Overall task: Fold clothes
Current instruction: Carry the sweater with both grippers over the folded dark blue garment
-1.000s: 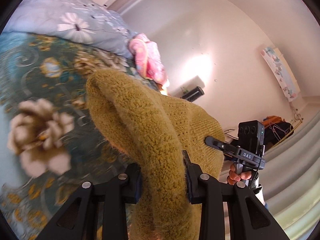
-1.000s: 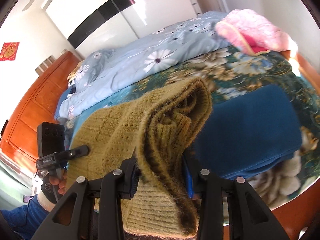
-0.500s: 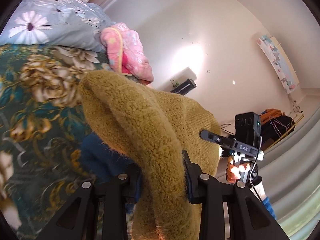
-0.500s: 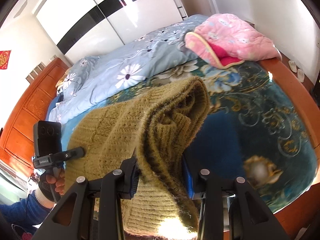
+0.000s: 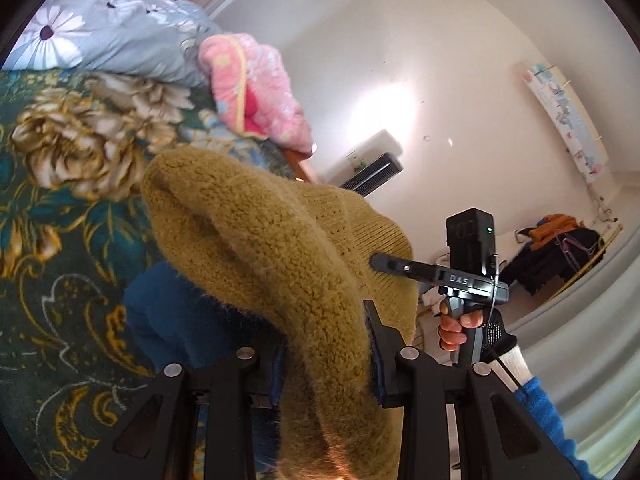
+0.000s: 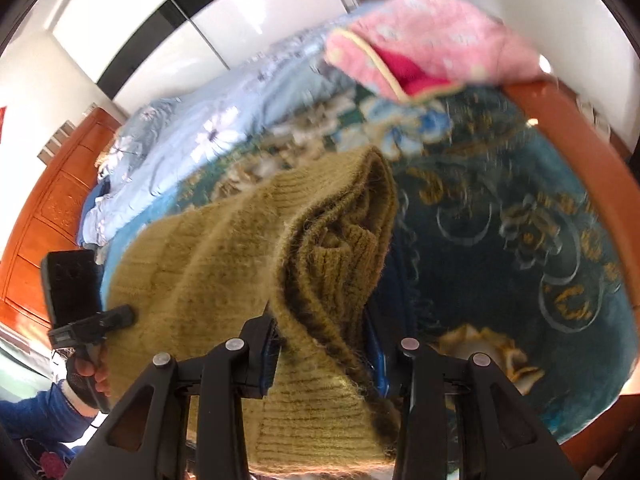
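Slippage worries us: each hand-held gripper, left and right, pinches only a bunched fold of the fuzzy mustard knitted sweater. We judge it could sag crooked onto the floral teal bed cover.

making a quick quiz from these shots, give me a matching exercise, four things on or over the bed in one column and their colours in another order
1. sweater
2. padded jacket
3. quilt
4. folded garment under the sweater

a. light blue with daisies
b. mustard yellow
c. dark blue
d. pink

Pairs: 1-b, 2-d, 3-a, 4-c
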Available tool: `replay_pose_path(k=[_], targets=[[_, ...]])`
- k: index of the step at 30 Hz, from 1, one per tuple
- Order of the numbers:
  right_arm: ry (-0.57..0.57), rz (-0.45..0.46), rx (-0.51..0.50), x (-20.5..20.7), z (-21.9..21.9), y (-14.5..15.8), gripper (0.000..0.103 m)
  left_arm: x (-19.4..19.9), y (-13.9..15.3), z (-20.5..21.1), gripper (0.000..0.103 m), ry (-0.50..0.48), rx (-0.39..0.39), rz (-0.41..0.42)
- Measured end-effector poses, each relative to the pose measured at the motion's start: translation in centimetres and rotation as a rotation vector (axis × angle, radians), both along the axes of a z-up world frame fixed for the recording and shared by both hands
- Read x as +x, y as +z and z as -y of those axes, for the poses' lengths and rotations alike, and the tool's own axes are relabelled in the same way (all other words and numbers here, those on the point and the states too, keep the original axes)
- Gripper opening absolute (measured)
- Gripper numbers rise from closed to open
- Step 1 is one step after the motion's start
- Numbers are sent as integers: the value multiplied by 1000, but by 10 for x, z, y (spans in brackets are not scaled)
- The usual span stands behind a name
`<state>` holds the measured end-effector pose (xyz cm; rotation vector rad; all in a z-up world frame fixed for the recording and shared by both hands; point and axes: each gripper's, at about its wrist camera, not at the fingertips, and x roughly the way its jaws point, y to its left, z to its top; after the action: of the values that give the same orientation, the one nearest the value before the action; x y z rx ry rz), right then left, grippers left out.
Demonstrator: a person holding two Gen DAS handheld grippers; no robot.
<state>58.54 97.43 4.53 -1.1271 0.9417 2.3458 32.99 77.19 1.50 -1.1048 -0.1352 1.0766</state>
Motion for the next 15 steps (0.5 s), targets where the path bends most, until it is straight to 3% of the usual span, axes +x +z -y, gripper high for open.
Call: replay_pose_path(k=[5,15], targets=[[-34,-79,-45,16,-7,-22,40,-6,-20,1,34,4,-24,-4],[-72,-81,-36,12,-7,-23,46,-6,-16,-1,40,12,-48,-51]])
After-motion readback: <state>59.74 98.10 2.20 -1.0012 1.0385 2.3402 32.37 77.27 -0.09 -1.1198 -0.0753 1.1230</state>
